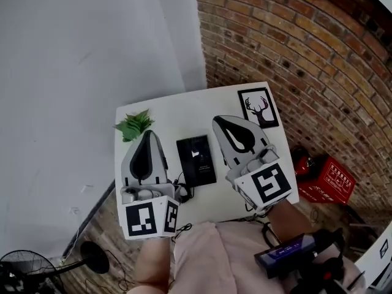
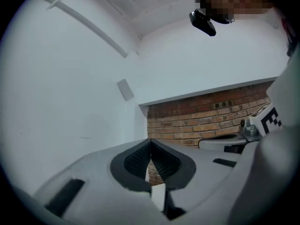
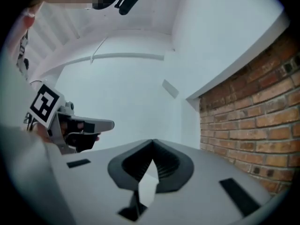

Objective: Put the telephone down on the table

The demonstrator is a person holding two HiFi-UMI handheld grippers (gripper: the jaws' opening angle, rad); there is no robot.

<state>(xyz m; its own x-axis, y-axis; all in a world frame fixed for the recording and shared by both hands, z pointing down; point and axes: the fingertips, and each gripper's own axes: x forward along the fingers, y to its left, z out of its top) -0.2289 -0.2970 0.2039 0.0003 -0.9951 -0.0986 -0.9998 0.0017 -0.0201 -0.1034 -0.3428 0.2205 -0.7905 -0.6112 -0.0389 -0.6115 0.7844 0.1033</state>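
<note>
The black telephone (image 1: 196, 160) lies flat on the white table (image 1: 165, 112), between the two grippers in the head view, with its dark cord (image 1: 184, 193) trailing off the near edge. My left gripper (image 1: 147, 133) hangs to the left of the phone, shut and empty. On the phone's other side my right gripper (image 1: 219, 121) is also shut with nothing in it. Both gripper views look level at the walls, with neither table nor phone in sight. The left gripper (image 2: 150, 146) shows its jaws closed tip to tip, and so does the right gripper (image 3: 152, 143).
A small green plant (image 1: 135, 125) stands at the table's left edge. A framed deer picture (image 1: 258, 108) lies at the far right corner. A brick wall (image 1: 306, 41) runs along the right, a white wall on the left. On the floor are a red crate (image 1: 327, 179) and a fan (image 1: 24, 271).
</note>
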